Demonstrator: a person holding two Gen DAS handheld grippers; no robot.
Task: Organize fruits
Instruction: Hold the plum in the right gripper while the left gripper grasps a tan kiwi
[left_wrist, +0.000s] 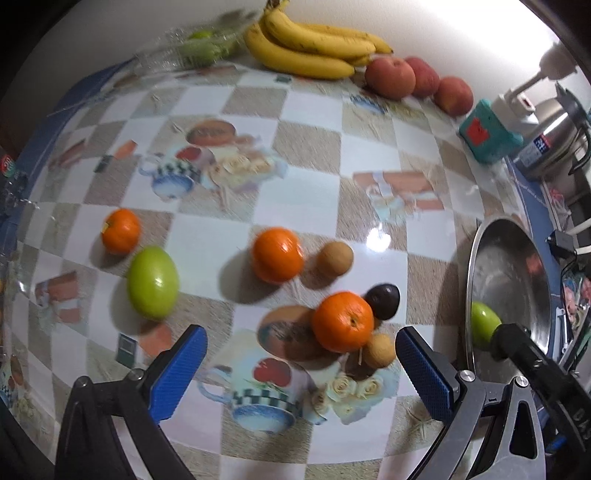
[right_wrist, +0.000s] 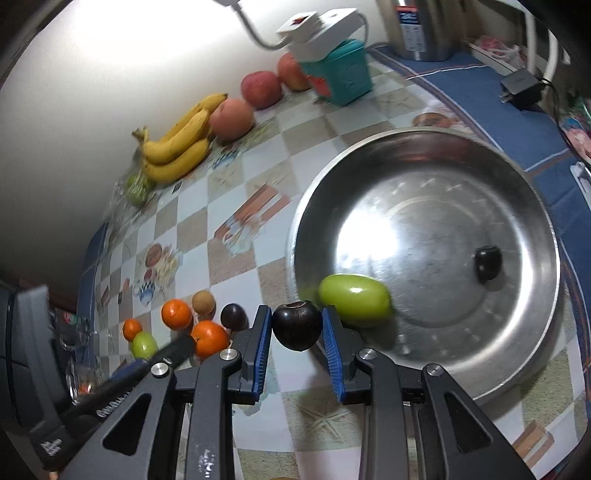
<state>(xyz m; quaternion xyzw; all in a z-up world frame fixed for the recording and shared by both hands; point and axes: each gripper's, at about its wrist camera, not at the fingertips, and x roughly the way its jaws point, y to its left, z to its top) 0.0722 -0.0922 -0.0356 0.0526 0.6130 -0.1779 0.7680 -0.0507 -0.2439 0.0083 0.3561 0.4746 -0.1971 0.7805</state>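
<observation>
— Checkered tablecloth with printed teapots covered the table against a pale wall?
— Yes. The dark plum, glossy and round, sat clamped between the right gripper's blue pads, beside the rim of the steel bowl.
— And inside the bowl?
— A green fruit and another dark plum. The left gripper hung wide open, empty, above the oranges.

— Can you read anything from where you stand?

— Hardly. The steel canister at the table's far corner has a blue and red label, print too small. White lettering runs along the left tool's black arm, too blurred to make out.

— And the teal box?

— A red patch on it, no words I can read.
</observation>
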